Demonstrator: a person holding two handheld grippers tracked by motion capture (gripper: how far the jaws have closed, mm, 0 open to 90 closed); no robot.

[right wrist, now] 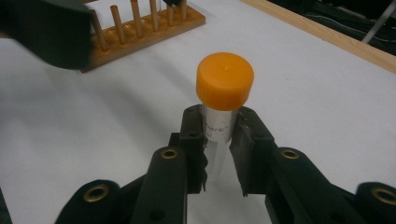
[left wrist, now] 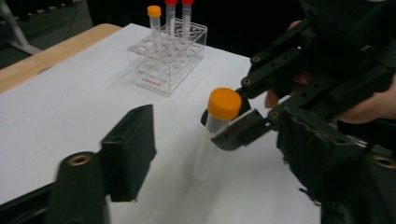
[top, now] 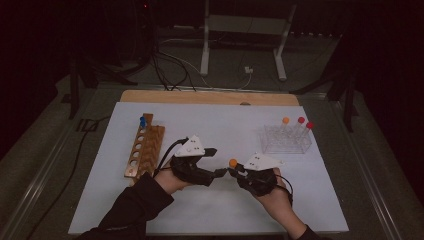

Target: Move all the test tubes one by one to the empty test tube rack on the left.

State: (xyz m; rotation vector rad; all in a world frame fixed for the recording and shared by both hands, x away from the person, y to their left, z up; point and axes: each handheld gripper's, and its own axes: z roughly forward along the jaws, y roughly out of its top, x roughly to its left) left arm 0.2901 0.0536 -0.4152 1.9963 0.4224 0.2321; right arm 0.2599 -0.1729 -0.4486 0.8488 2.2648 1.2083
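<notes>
A clear tube with an orange cap (right wrist: 225, 80) stands upright above the white mat, and my right gripper (right wrist: 218, 135) is shut on it just under the cap. In the high view the orange-capped tube (top: 233, 162) is at mid-table, with the right gripper (top: 233, 171) below it. My left gripper (top: 216, 162) reaches in from the left, its jaws either side of that spot. In the left gripper view the tube (left wrist: 223, 105) hangs between the left gripper's (left wrist: 212, 149) spread jaws without touching them, pinched by the right gripper (left wrist: 229, 133).
A clear plastic rack (top: 287, 140) at the right holds one orange-capped and two red-capped tubes. A wooden peg rack (top: 145, 150) at the left carries a blue-capped tube (top: 143, 121). The white mat (top: 210, 210) lies on a wooden board (top: 210, 96).
</notes>
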